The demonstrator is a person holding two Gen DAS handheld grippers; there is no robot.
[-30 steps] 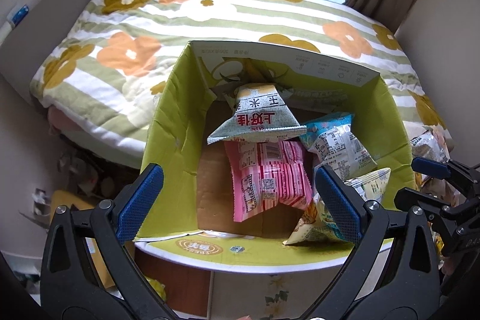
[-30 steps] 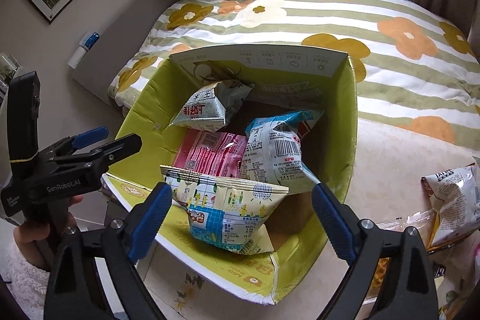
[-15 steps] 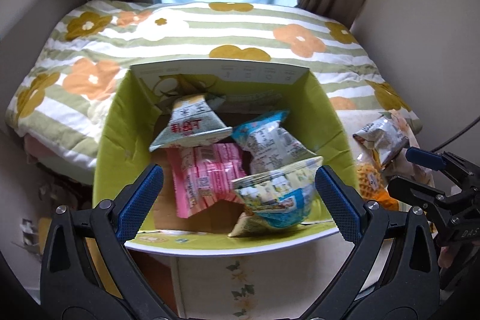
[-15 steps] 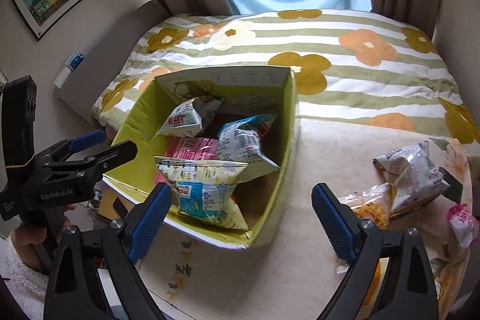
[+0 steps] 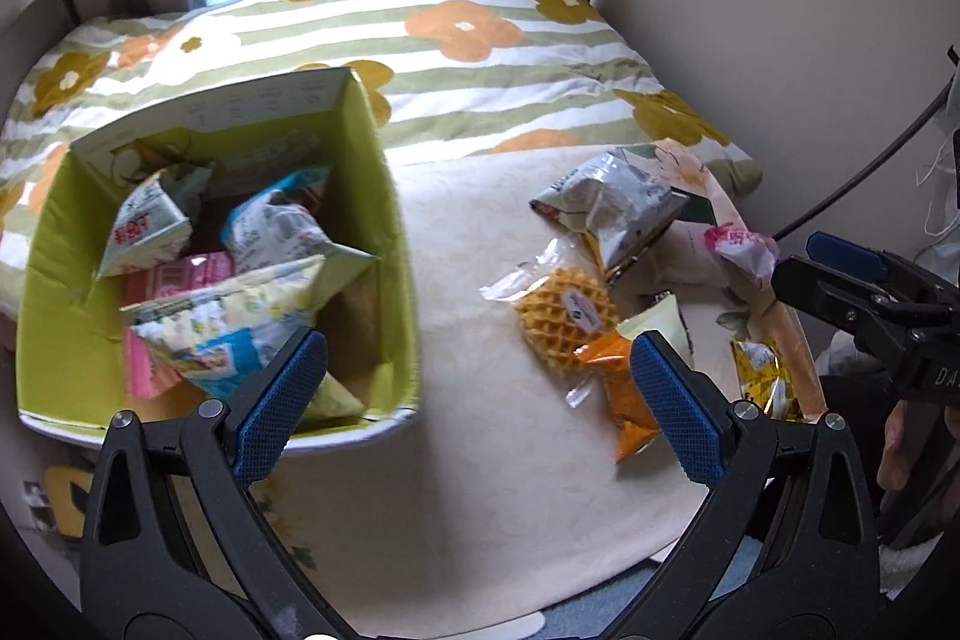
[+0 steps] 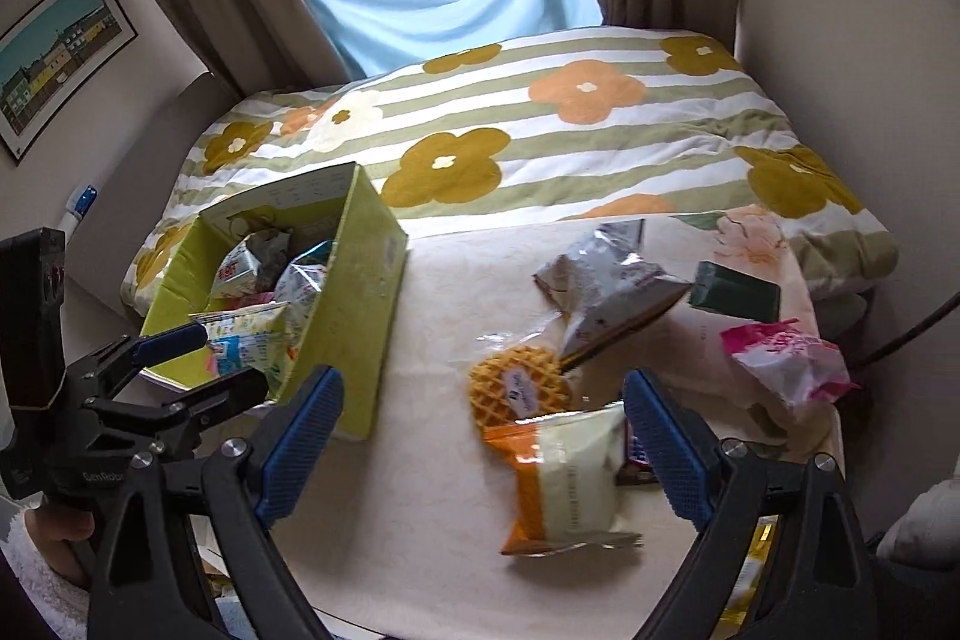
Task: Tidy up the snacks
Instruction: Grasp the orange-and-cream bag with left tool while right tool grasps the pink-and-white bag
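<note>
Snacks half sorted on a cream-topped table [image 6: 420,550] at the foot of a flowered bed: several packets already sit in the green cardboard box [image 6: 354,316], at about 10 o'clock from the right gripper [image 6: 483,439], while the rest lie loose between 12 and 2 o'clock. Both tools are empty. The right gripper's blue pads stand wide apart, hovering just above an orange-and-white packet [image 6: 567,490] that lies directly ahead, touching a round waffle in clear wrap [image 6: 519,394]. The left gripper [image 5: 474,400] is likewise spread, holding nothing, near the box's front right corner [image 5: 396,400].

Beyond the waffle rest a silver bag [image 6: 606,292], a dark green carton [image 6: 735,292] and a pink-and-white wrapper [image 6: 786,364]; a yellow foil packet [image 5: 759,370] sits near the table's right edge.

By the look of it, the step in hand is the reach for the next loose snack, most likely the orange-and-white packet. That calls for lowering the right gripper so its pads straddle the packet, closing gently on the crinkly film without catching the waffle's wrap, then carrying it toward 10 o'clock over the box wall.
</note>
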